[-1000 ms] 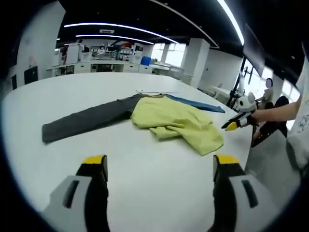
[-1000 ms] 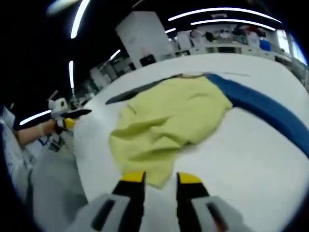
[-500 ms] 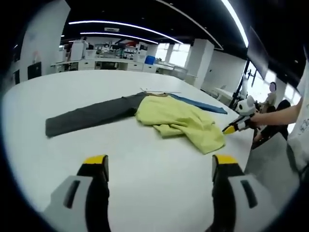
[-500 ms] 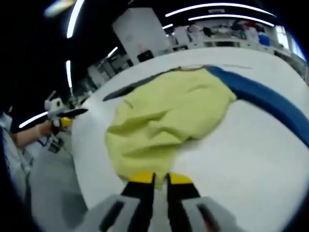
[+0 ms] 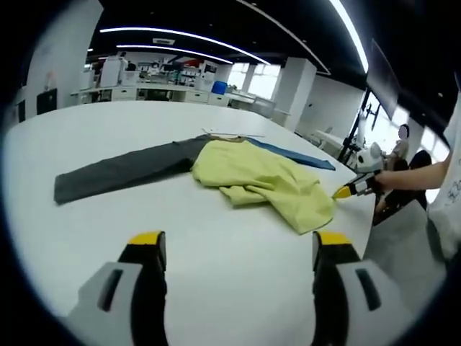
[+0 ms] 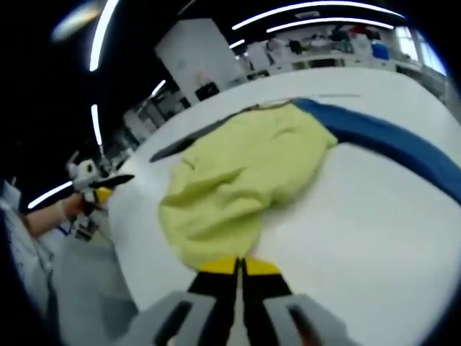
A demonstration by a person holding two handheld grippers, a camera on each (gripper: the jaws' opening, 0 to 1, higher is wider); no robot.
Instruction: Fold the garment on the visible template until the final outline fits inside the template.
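I note my right gripper (image 6: 240, 265) has closed from apart to pinching the near hem of the crumpled yellow cloth garment (image 6: 238, 189) directly ahead, readying the fold, while my left gripper (image 5: 234, 241) stays wide open, empty.

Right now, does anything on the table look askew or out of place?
Yes. The yellow garment lies crumpled in a heap, not flat, overlapping the dark grey and blue strips. The right claw is pinched on its near edge.
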